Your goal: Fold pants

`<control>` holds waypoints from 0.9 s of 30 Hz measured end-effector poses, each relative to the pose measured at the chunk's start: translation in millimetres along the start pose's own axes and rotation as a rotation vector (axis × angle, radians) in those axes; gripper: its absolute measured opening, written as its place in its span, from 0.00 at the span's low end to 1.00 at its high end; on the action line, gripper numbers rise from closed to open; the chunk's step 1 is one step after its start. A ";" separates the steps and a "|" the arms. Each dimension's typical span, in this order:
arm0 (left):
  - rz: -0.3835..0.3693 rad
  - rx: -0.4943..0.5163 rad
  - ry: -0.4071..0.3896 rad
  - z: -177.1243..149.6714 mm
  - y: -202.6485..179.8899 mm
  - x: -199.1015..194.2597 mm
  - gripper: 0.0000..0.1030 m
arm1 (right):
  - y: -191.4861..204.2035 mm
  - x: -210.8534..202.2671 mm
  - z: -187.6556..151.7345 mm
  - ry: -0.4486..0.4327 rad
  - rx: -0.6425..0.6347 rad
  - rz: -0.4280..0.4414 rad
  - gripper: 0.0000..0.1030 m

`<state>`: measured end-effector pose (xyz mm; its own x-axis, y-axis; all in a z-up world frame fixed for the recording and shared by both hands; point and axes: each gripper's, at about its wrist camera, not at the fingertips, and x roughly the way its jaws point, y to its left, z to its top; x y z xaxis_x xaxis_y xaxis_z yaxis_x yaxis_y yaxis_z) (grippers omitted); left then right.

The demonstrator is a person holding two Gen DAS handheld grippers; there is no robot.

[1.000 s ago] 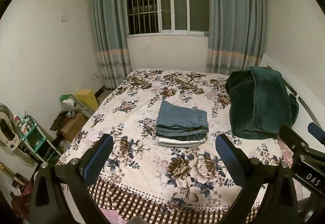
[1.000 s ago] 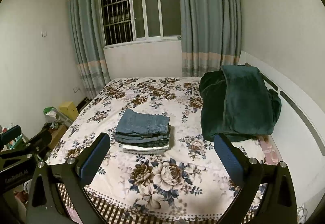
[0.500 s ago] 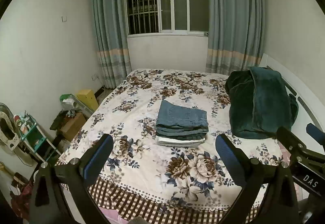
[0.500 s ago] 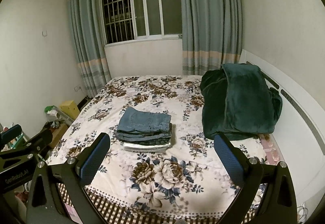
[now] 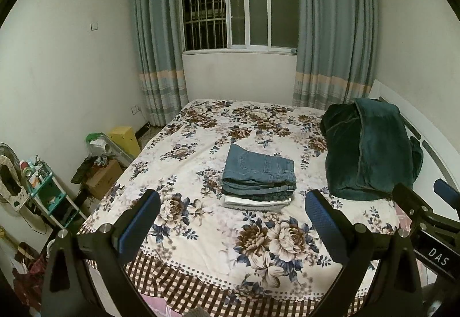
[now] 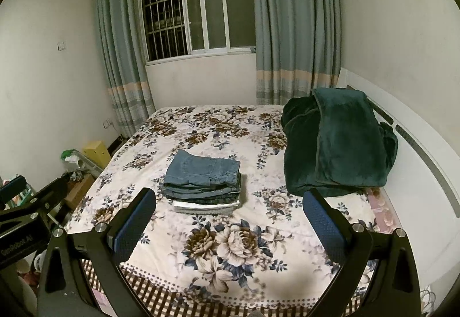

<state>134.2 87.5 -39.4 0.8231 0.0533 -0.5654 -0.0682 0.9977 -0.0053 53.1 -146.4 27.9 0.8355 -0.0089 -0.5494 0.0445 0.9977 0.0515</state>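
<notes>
Right gripper [image 6: 230, 219]: fingers spread wide, empty, above near edge of floral bed [image 6: 247, 268]. Folded pants stack [image 6: 202, 181] lies mid-bed. Green blanket [image 6: 339, 141] right of stack, apart. Left gripper [image 6: 17, 210] left of bed.

A floral-sheeted bed [image 5: 201, 230] carries a folded stack of pants [image 5: 258, 176] near its middle; right of the stack, a dark green blanket [image 5: 371, 150] lies heaped.

One stack of folded pants [image 5: 258, 177] lying on one bed [image 5: 201, 230]; one green blanket [image 5: 371, 150] sitting far right; two curtains [image 5: 156, 38] hanging.
</notes>
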 end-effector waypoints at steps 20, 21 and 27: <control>-0.001 0.001 0.000 2.1 -0.1 1.9 1.00 | -1.2 6.1 0.4 0.010 -0.008 0.014 1.00; -0.004 0.002 0.003 2.0 -0.6 2.2 1.00 | -1.4 6.2 0.6 0.010 -0.008 0.015 1.00; -0.002 0.002 0.001 1.6 -0.7 1.3 1.00 | -0.2 6.0 -0.1 0.013 -0.009 0.013 1.00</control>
<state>136.2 86.9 -38.8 0.8226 0.0510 -0.5663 -0.0654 0.9978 -0.0052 58.0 -146.6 24.5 0.8290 0.0051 -0.5592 0.0284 0.9983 0.0512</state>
